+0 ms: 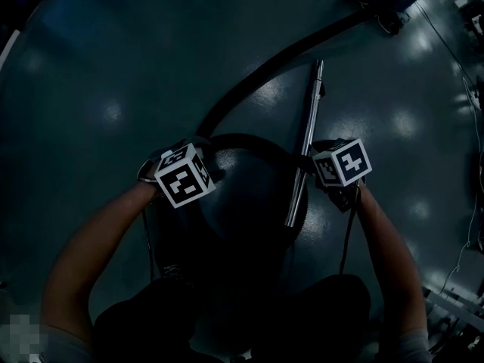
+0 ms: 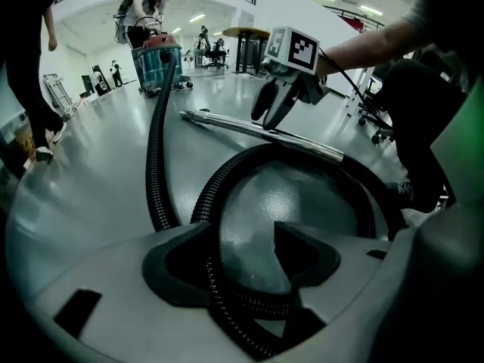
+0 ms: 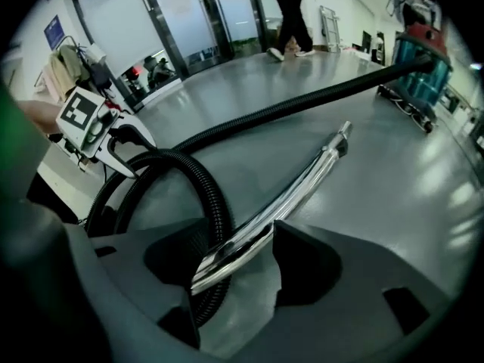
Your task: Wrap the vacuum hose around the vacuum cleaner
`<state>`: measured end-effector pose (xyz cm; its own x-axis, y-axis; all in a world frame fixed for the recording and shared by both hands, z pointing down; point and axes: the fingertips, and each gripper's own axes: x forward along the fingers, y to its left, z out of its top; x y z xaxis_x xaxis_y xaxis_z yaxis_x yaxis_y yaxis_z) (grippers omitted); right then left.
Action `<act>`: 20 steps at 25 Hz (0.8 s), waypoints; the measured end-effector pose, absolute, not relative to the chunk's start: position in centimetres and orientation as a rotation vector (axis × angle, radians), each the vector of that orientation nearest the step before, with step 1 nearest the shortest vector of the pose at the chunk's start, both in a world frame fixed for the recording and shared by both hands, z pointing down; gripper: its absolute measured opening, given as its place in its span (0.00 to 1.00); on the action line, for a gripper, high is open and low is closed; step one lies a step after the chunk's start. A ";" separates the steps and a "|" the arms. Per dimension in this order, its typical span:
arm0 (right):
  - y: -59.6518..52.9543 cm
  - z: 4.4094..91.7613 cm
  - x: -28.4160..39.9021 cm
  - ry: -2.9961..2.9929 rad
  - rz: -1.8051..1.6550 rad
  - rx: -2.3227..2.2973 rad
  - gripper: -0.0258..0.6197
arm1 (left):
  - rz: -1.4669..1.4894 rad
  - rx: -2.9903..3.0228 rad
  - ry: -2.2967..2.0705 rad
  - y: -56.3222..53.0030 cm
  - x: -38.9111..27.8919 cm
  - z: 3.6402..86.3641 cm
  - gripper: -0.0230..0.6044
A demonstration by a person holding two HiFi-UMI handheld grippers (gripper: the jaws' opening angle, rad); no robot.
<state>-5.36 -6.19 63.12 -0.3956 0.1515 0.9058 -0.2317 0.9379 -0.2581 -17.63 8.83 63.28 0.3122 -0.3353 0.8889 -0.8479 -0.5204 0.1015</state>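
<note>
The head view is dark. The vacuum cleaner (image 1: 249, 203) is only a black mass at lower centre. The vacuum hose (image 1: 261, 68) runs from the upper right down to it and arches over its top between the two tools.

The left gripper view shows that body as a shiny grey dome ringed by the hose. There the left tongs (image 2: 240, 233) stand apart, with the ribbed hose running between them. The hose lies against the jaw on the left of the frame and clear of the other.

The right gripper view shows the right tongs (image 3: 238, 229) spread wide around the metal tube (image 3: 302, 184), near where it joins the hose, and not clamped on it. The tube's far end points toward the upper right over the floor (image 3: 423, 203).

Only the gripper views show the lit hall. In it are a second vacuum cleaner (image 2: 160, 63), red on top, which the hose leads to, and a person (image 3: 291, 6) walking at the top of the frame.
</note>
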 end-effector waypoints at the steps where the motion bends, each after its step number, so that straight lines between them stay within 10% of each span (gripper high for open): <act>1: -6.9 63.2 -5.2 -1.949 0.429 0.099 0.42 | 1.167 2.003 -1.056 8.5 -17.8 63.7 0.46; 20: -13.6 66.8 -1.5 -1.934 0.467 0.527 0.42 | 1.093 1.817 -1.249 8.7 -20.5 66.0 0.46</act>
<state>-1.53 -13.59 66.83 -0.3720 -0.1526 0.9156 -0.5536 0.8282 -0.0869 -20.50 8.66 66.01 0.1917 -0.3864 0.9022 -0.9455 -0.3193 0.0642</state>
